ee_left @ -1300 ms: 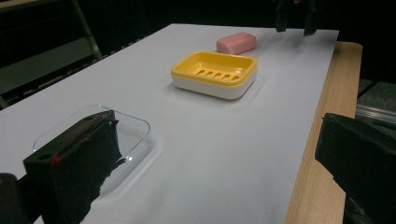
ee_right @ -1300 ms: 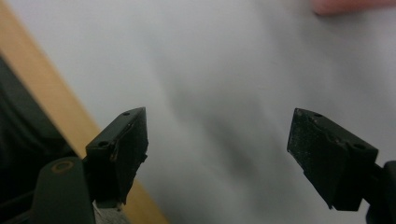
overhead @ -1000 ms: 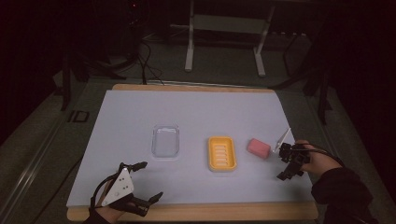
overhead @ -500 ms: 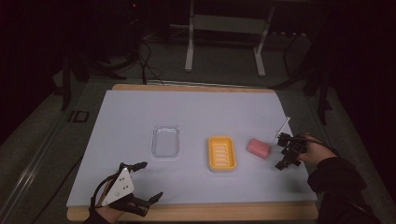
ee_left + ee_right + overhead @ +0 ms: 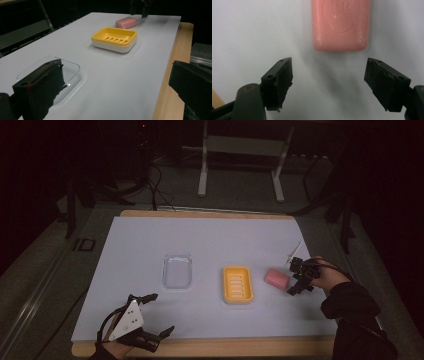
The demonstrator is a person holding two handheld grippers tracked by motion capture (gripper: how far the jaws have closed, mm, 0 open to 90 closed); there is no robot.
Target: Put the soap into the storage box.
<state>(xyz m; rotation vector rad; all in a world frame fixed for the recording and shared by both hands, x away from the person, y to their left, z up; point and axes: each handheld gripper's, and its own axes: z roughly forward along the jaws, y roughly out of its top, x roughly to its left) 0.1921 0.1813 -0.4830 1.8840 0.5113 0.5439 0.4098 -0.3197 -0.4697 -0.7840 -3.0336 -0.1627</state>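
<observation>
pink soap (image 5: 340, 25) cut off at top edge, clear tray (image 5: 67, 68) partly hidden by jaw

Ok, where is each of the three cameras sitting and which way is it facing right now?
High view: above the near table edge, looking forward and down on the table; left gripper and right gripper in hand, with a dark sleeve.
Left gripper view: low at the near edge, looking across past the clear tray and yellow soap dish; its own black jaws stand wide.
Right gripper view: looks down on the pink soap, just ahead of its open jaws.
All three share the soap.
</observation>
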